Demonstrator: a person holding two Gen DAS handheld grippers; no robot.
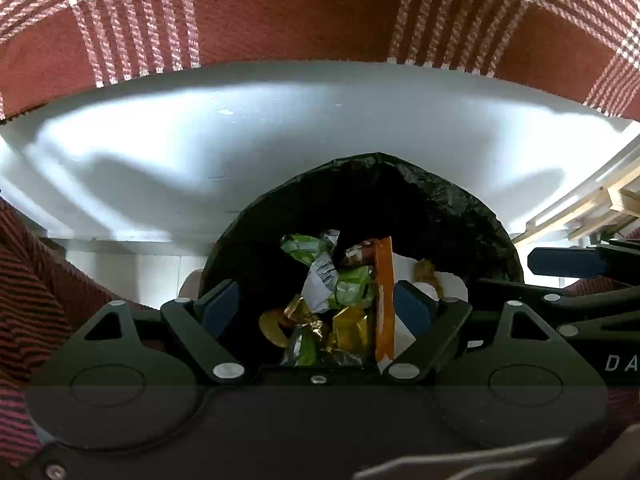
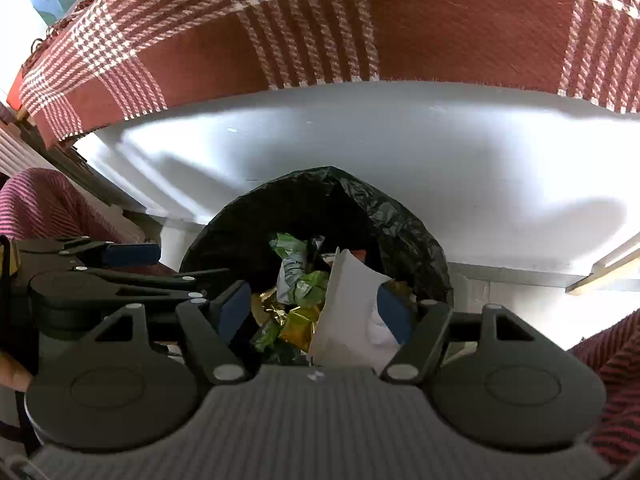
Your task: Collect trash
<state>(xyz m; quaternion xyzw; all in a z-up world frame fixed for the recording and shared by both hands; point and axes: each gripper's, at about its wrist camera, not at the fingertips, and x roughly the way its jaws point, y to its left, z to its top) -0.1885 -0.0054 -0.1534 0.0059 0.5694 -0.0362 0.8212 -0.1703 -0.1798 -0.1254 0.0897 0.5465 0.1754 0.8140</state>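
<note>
A bin lined with a black bag (image 1: 400, 188) (image 2: 360, 196) stands below both grippers, holding green wrappers (image 1: 304, 248) (image 2: 288, 244), gold foil (image 1: 348, 328) (image 2: 300, 324) and a printed white wrapper (image 1: 320, 284). My left gripper (image 1: 316, 308) is open over the bin, and an orange wrapper strip (image 1: 385, 300) stands upright just inside its right finger. My right gripper (image 2: 316, 312) is open too, with a white paper sheet (image 2: 348, 312) (image 1: 404, 270) leaning against its right pad. Each view catches the other gripper's finger (image 1: 560, 262) (image 2: 132, 254) at its edge.
Behind the bin is a white panel (image 1: 280, 140) (image 2: 440, 160), with a red-and-white plaid cloth (image 1: 280, 12) (image 2: 440, 20) hanging over it from above. Striped red sleeves (image 1: 28, 300) (image 2: 612, 368) flank the grippers. Wooden slats (image 1: 592, 208) lie at the right.
</note>
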